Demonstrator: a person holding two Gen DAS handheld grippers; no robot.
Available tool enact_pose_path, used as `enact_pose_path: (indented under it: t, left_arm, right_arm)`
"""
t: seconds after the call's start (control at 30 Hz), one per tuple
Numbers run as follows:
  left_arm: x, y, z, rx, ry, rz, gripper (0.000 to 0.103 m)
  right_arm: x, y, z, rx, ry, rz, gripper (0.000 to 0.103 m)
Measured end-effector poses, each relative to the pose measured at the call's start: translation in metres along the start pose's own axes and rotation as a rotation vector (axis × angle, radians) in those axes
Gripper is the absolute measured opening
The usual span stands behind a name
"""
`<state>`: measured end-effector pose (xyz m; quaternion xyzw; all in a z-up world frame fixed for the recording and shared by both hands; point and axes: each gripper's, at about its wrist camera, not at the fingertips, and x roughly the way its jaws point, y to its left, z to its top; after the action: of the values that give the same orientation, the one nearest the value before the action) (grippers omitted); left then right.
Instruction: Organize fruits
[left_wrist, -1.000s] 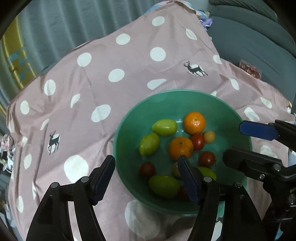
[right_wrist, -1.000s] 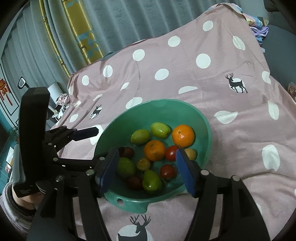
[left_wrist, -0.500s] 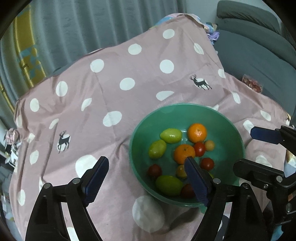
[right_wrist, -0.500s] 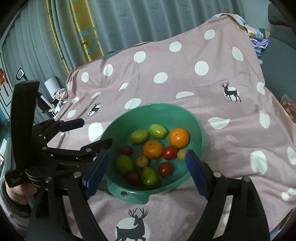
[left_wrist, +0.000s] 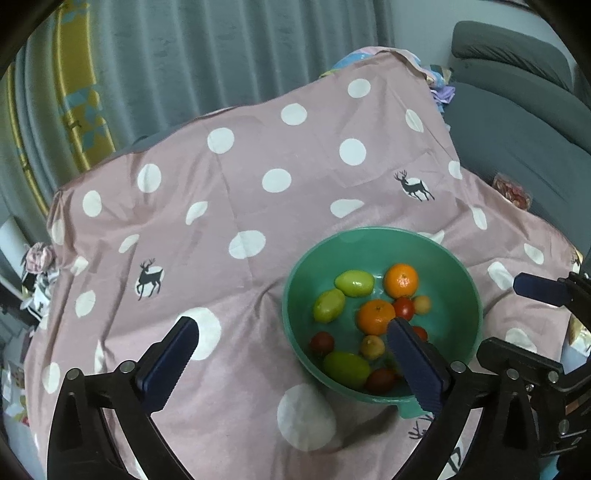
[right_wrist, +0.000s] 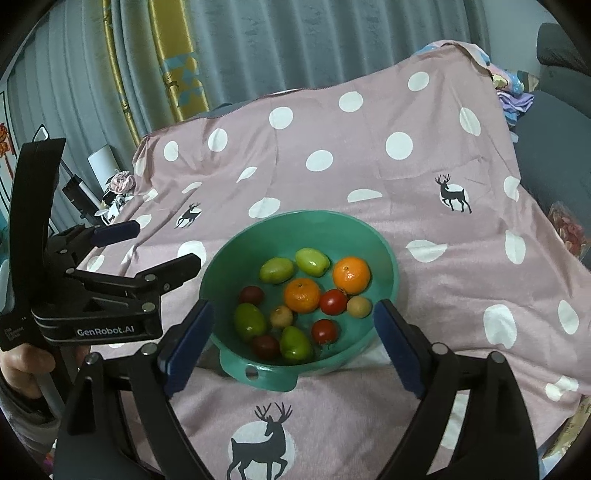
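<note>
Left wrist: bowl (left_wrist: 476, 295) smaller than before

Dim, bluish indoor light, soft shadows, heavy fisheye bending and black vignette at corners, mostly sharp.

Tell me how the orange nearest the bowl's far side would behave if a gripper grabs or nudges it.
The far orange looks round and glossy, so a nudge would probably send it rolling down the curved green bowl toward the second orange and the red tomato beside it. Its peel looks firm, so it should take a moderate squeeze. Its roundness could let it slip from flat pads.
</note>
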<state>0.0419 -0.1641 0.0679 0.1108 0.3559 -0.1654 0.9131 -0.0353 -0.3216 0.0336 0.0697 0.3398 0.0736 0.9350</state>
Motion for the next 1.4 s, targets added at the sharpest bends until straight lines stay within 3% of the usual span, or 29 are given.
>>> enact_pose_path:
  t: [0.3, 0.5, 1.4]
  left_arm:
    - [-0.012, -0.002, 0.003, -0.051, 0.017, -0.062, 0.102]
    - [-0.018, -0.005, 0.003, -0.034, 0.009, -0.007, 0.102]
    - [-0.024, -0.003, 0.005, -0.015, 0.007, 0.014, 0.102]
  right_arm:
    - [-0.006, 0.004, -0.002, -0.015, 0.014, -0.018, 0.092]
    - [-0.01, 0.008, -0.001, -0.036, 0.016, -0.023, 0.094]
    - [-0.008, 0.023, 0.003, -0.097, 0.031, -0.043, 0.102]
